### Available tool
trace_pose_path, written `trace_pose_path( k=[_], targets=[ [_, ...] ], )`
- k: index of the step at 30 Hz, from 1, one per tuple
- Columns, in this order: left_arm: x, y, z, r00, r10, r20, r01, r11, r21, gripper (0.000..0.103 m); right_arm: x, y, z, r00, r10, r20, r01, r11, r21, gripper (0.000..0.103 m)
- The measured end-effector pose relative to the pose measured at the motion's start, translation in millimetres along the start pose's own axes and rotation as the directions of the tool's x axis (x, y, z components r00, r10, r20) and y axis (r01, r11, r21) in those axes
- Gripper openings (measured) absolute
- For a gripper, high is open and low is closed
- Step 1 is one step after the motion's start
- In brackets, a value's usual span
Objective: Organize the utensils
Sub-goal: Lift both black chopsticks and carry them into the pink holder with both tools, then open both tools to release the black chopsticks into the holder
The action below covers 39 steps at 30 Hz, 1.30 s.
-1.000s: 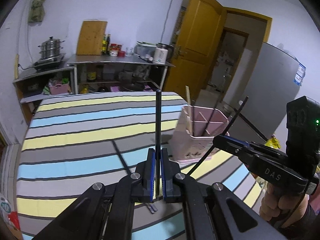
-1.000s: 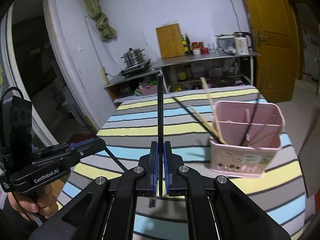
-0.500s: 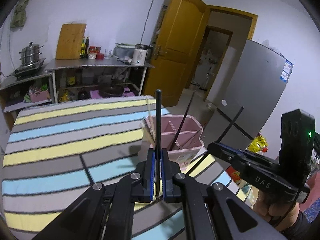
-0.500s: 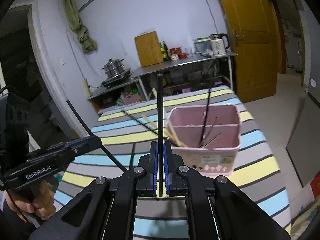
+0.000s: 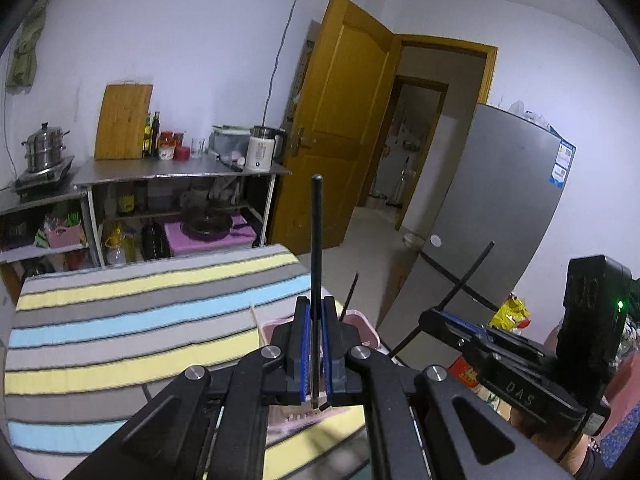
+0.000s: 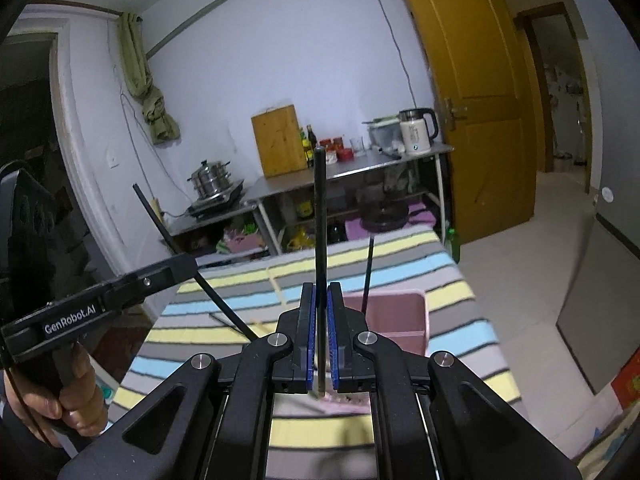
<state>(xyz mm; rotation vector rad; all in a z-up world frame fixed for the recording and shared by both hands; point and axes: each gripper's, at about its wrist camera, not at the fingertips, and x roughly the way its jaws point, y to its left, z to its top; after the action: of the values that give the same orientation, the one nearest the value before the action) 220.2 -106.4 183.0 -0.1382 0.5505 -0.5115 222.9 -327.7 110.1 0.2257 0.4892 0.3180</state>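
My left gripper (image 5: 315,312) is shut on a black chopstick (image 5: 316,240) that stands upright between its blue pads. My right gripper (image 6: 321,300) is shut on another black chopstick (image 6: 319,216), also upright. The pink utensil holder (image 6: 400,316) sits on the striped table, right below both grippers and mostly hidden by them; its rim shows in the left wrist view (image 5: 362,320). A black chopstick (image 6: 367,276) and a wooden one (image 5: 256,322) stick out of it. Each gripper shows in the other's view: the right one (image 5: 440,316), the left one (image 6: 176,268).
The striped tablecloth (image 5: 120,320) covers the table. A black chopstick (image 6: 220,318) seems to lie on it left of the holder. A steel shelf (image 5: 180,168) with kettle, pots and bottles stands behind. A yellow door (image 5: 340,120) and grey fridge (image 5: 500,208) are to the right.
Both grippers have moved closer over the pink holder, which now sits under the fingers and is largely hidden. Both chopsticks stay clamped upright.
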Motion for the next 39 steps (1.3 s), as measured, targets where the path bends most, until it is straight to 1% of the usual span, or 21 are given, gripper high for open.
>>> trace_pose_path(
  k=[3,7,12,15,19,27,33,36,39],
  targets=[
    [9,-2,10,1.0,0.003,0.009,-0.003,1.0,0.006,0.005,2,-3,7,1.0,-0.007,0.013,0.007,1.0,0.001,0.005],
    [26,-1,14,1.0,0.02,0.003,-0.02,1.0,0.019,0.005,9,-7,13,1.0,-0.018,0.023,0.018,1.0,-0.003,0.005],
    [48,3,2,0.999,0.025,-0.025,-0.025,1.0,0.011,0.005,24,-11,8,1.0,-0.027,0.013,0.027,1.0,-0.006,0.005],
    [62,6,-5,0.998,0.038,-0.045,-0.038,0.999,0.011,0.005,36,-15,1,1.0,-0.029,-0.009,0.029,1.0,-0.002,0.005],
    [75,11,-14,0.998,0.031,-0.063,-0.031,1.0,0.006,0.005,46,-18,-8,0.999,-0.028,-0.033,0.028,1.0,0.003,0.005],
    [85,18,-24,0.997,0.013,-0.074,-0.013,1.0,0.003,0.005,56,-17,-17,0.998,-0.038,-0.054,0.037,0.999,-0.02,0.005],
    [87,19,-33,0.996,0.019,-0.083,-0.016,1.0,0.027,0.005,59,-15,-26,0.996,-0.043,-0.074,0.041,0.999,-0.03,0.006],
    [88,20,-34,0.996,0.017,-0.088,-0.015,1.0,0.022,0.005,64,-15,-29,0.995,-0.046,-0.092,0.044,0.999,-0.027,0.006],
    [95,21,-37,0.993,0.017,-0.115,-0.014,1.0,0.02,0.005,70,-17,-34,0.993,-0.047,-0.11,0.045,0.999,-0.022,0.006]
  ],
)
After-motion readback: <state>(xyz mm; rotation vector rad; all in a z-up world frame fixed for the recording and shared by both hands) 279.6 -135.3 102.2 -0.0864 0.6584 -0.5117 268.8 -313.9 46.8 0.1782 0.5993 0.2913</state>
